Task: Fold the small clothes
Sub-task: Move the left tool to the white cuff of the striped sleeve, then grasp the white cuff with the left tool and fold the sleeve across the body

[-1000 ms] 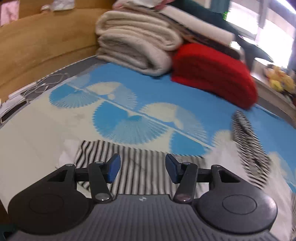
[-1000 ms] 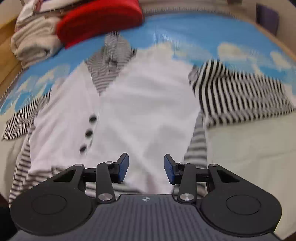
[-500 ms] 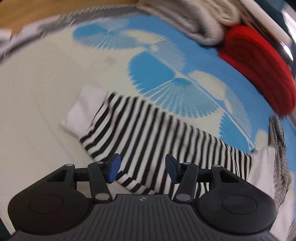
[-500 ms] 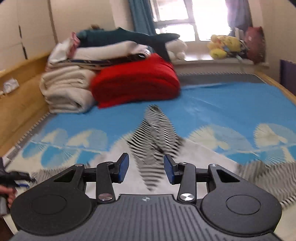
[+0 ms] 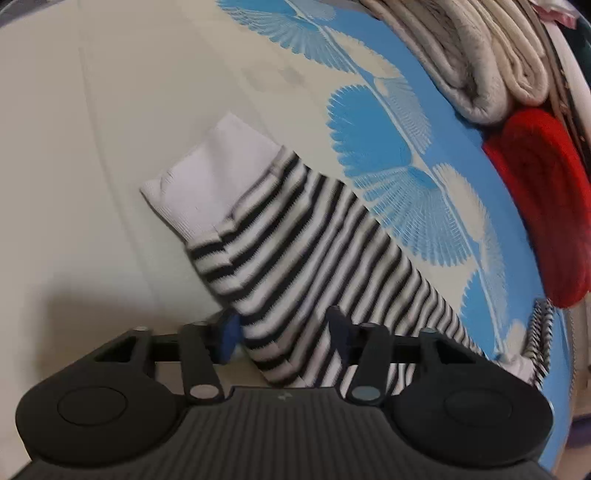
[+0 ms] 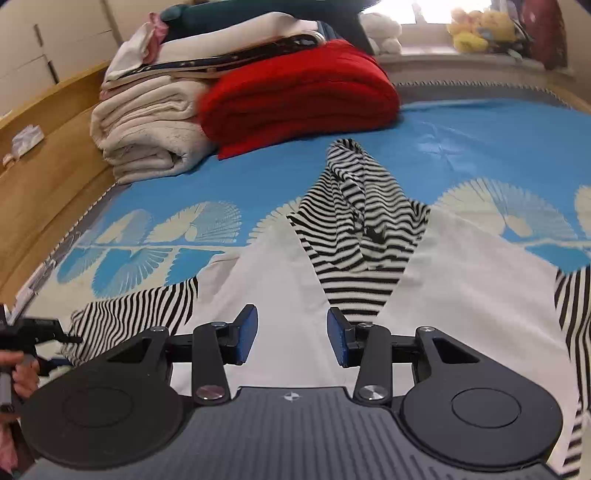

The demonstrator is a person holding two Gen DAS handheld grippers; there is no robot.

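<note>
A small white top (image 6: 461,280) with black-and-white striped sleeves and a striped hood (image 6: 354,206) lies flat on the bed. Its left sleeve (image 5: 325,266) ends in a white cuff (image 5: 210,181). My left gripper (image 5: 282,332) is down on that sleeve a little behind the cuff. Its jaws are closing with the striped cloth between them, still wide apart. In the right wrist view the left gripper (image 6: 40,332) shows at the far left edge in a hand (image 6: 20,373). My right gripper (image 6: 291,336) hovers open over the white body with nothing between its fingers.
A folded red blanket (image 6: 303,92) and a stack of cream blankets (image 6: 147,133) sit at the head of the blue-patterned bedsheet (image 6: 480,147). A wooden bed frame (image 6: 48,177) runs along the left. Soft toys (image 6: 476,29) line the windowsill.
My left gripper has dropped and rolled onto the striped sleeve near its cuff. My right gripper has tilted up from the top's buttoned front and now looks across the hood toward the blankets.
</note>
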